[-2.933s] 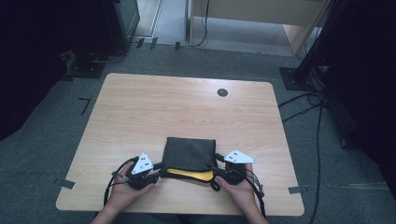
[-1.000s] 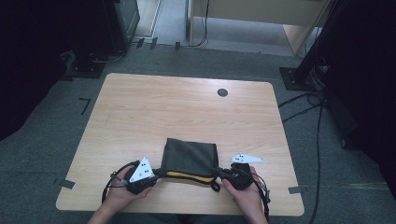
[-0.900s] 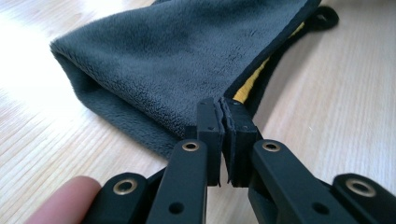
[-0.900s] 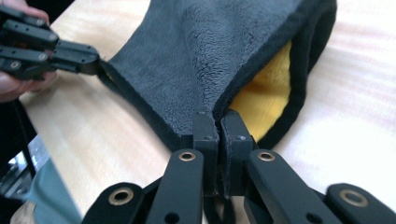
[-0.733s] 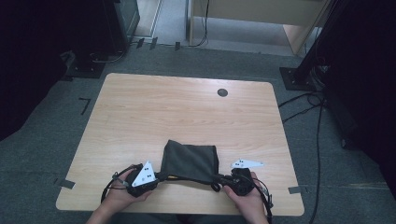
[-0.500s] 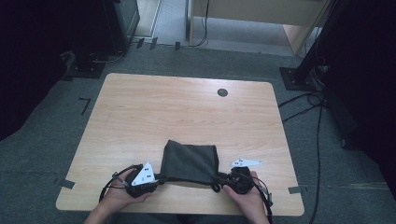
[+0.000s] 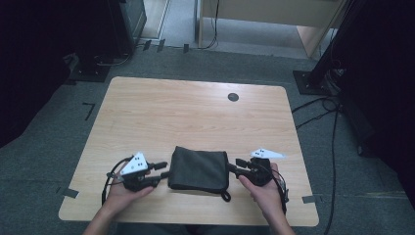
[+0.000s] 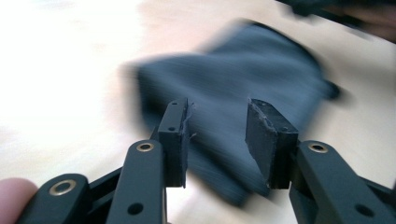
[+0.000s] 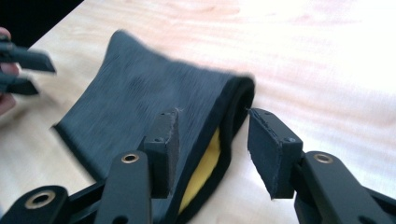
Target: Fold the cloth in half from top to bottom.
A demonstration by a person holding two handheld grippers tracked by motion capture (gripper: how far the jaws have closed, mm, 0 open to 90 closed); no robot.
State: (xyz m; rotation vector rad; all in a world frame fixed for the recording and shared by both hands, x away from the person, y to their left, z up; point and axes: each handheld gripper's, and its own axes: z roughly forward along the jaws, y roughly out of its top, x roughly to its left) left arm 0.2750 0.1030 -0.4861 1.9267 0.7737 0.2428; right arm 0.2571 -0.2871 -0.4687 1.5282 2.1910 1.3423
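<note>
A dark grey fabric pouch point(image 7: 198, 169) lies folded flat near the front edge of the wooden table point(image 7: 195, 117). Its yellow lining point(image 9: 205, 168) shows at the open edge in the right gripper view. My left gripper point(image 7: 164, 170) sits just off the pouch's left edge; its jaws have just been opening and grip nothing, with the blurred pouch point(image 8: 233, 79) beyond them. My right gripper point(image 7: 237, 165) is at the pouch's right edge. Its jaws have also just been opening, and the pouch's rim point(image 9: 236, 100) lies loosely between them, not pressed.
A small black round grommet point(image 7: 233, 97) sits in the table's far right part. A short black loop point(image 7: 225, 197) trails from the pouch's near right corner. Cables point(image 7: 323, 105) and a stand base point(image 7: 313, 81) lie on the floor to the right.
Both grippers have let go of the pouch and drawn a little outward from its edges. The yellow inside seen earlier in the high view is now covered, and the pouch lies flat.
</note>
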